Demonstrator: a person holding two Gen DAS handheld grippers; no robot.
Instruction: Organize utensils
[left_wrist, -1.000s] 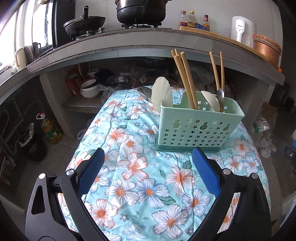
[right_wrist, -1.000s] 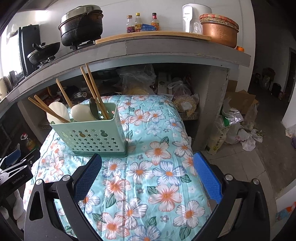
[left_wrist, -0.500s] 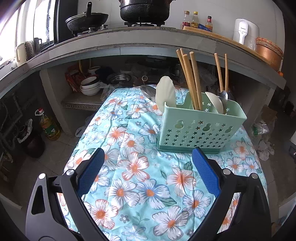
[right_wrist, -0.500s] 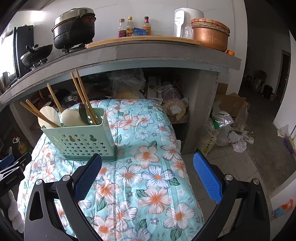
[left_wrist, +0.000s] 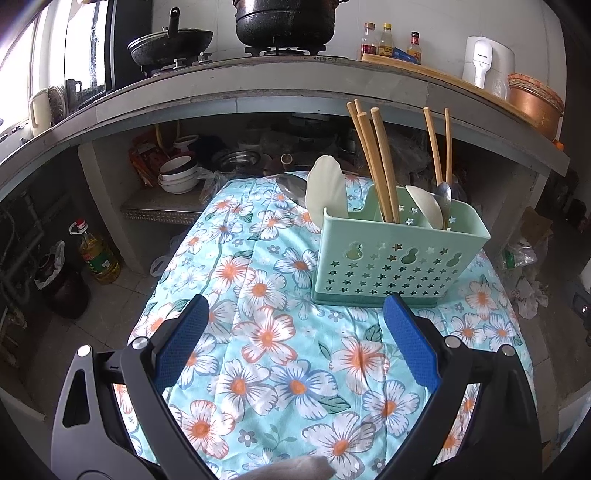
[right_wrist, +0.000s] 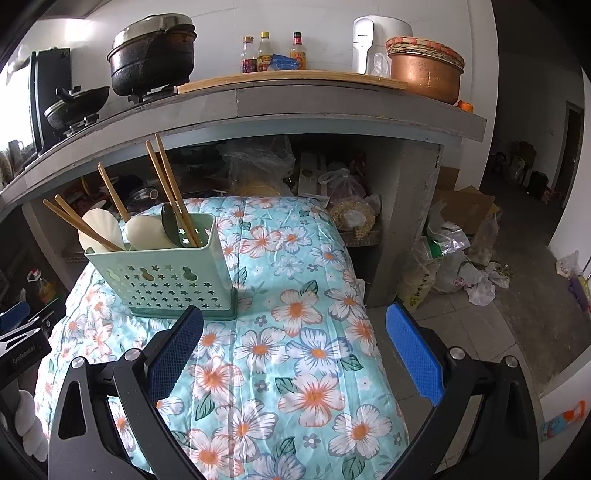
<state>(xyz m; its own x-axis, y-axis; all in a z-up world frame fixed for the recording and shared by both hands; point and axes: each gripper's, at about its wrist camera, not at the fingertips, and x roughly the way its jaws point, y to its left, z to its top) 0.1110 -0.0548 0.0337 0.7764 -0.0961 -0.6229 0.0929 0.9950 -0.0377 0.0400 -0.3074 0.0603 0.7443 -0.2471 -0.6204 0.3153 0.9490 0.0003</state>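
Standing in the green caddy (left_wrist: 399, 254), chopsticks (left_wrist: 376, 162) and spoons (left_wrist: 327, 188) looked sorted; both hand-held grippers, left (left_wrist: 295, 350) and right (right_wrist: 291, 354), hung spread wide, gripping nothing, the task seemingly finished.

Both the left gripper (left_wrist: 293, 332) and the right gripper (right_wrist: 295, 339) are showing black frames, silver screws, and blue textured pads (left_wrist: 410, 339).
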